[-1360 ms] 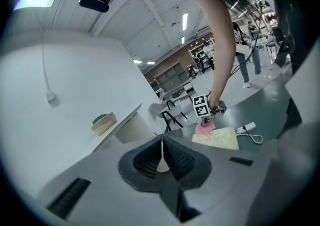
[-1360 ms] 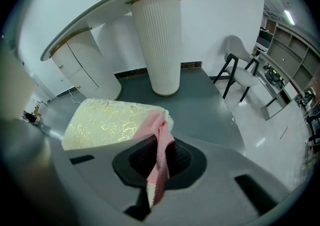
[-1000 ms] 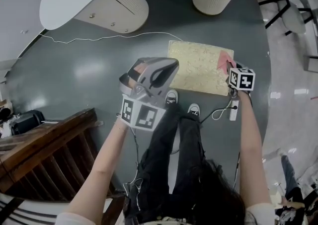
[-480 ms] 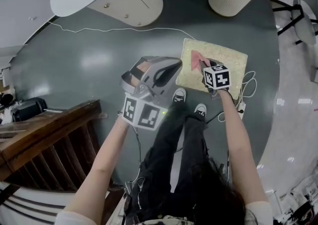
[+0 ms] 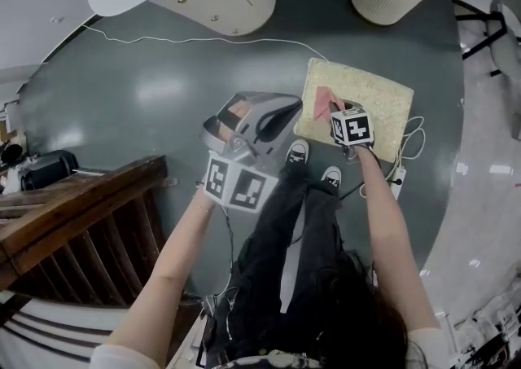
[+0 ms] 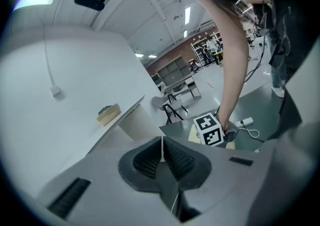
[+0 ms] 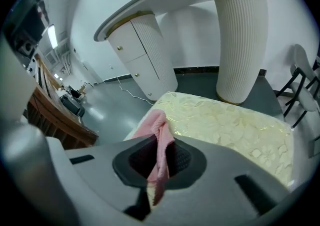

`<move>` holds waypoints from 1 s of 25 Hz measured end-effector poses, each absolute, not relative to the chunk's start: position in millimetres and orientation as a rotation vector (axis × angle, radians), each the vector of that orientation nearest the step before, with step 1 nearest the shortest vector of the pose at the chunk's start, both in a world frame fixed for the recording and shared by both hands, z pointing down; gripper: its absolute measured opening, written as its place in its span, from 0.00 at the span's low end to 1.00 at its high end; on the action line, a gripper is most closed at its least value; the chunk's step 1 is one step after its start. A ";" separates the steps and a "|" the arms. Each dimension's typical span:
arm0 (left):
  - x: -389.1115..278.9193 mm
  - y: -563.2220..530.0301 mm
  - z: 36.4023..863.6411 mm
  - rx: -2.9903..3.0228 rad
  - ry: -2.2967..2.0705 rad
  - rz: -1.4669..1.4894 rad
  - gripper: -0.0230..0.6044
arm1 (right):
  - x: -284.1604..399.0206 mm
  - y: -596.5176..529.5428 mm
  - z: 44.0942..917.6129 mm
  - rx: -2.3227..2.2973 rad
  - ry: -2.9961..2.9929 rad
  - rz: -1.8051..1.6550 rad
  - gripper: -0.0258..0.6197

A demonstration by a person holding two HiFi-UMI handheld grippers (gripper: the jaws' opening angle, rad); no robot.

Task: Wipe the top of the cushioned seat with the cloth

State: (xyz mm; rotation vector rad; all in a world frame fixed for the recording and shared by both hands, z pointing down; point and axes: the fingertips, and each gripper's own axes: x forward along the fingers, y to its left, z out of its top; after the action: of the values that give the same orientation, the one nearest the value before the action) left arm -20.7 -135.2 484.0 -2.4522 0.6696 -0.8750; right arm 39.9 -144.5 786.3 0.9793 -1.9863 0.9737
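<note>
1. Cloth (image 7: 159,142), pink and bunched, is clamped between the fingers of the right gripper (image 7: 159,159). They are closed tight on it, with one fold sticking out ahead and a tail hanging below.
2. The cushioned seat (image 5: 378,94) is a pale pad with a floral pattern. It stands on the dark floor (image 5: 163,98), just beyond the person's shoes (image 5: 298,152).
3. In the head view the right gripper (image 5: 335,112) holds the cloth (image 5: 327,99) over the seat's left, near part. Whether the fabric presses on the surface or only hovers cannot be told.
4. The left gripper (image 6: 162,157) has its fingers pressed together with nothing between them. It hangs over the floor to the left of the seat and takes no part, so the right hand is plainly the nearer one.
5. The seat's long axis runs across the person's front, from left to right. Most of its top (image 7: 235,125) lies to the right of the fingers and away from them, so the stroke likely has to travel rightward along that axis, with the cloth kept flat on the pad.
</note>
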 end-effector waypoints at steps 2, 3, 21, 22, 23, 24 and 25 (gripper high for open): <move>-15.1 -132.9 483.7 -2.461 0.659 -0.869 0.06 | 62.0 -141.5 788.1 1.003 -1.959 0.968 0.05; -11.7 -132.3 483.2 -2.464 0.654 -0.865 0.06 | 75.2 -140.0 788.2 1.021 -1.943 0.970 0.05; 54.4 -114.7 481.2 -2.511 0.503 -0.811 0.06 | 310.9 -68.4 792.0 1.360 -1.559 1.058 0.05; 56.4 -114.3 481.1 -2.511 0.499 -0.812 0.06 | 316.4 -65.5 790.3 1.369 -1.552 1.061 0.05; 58.3 -113.9 481.1 -2.511 0.495 -0.812 0.06 | 320.0 -63.7 787.3 1.378 -1.553 1.063 0.05; 60.1 -113.6 481.0 -2.511 0.492 -0.812 0.06 | 321.0 -63.2 782.9 1.385 -1.567 1.062 0.05; 61.5 -113.3 480.8 -2.512 0.489 -0.811 0.06 | 318.4 -64.2 777.0 1.386 -1.596 1.057 0.05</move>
State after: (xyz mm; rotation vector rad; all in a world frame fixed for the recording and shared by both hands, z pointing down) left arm 61.5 -113.3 480.8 -2.5116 0.4894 -0.8115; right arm 318.4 -64.2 777.0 1.3864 -1.5962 1.0570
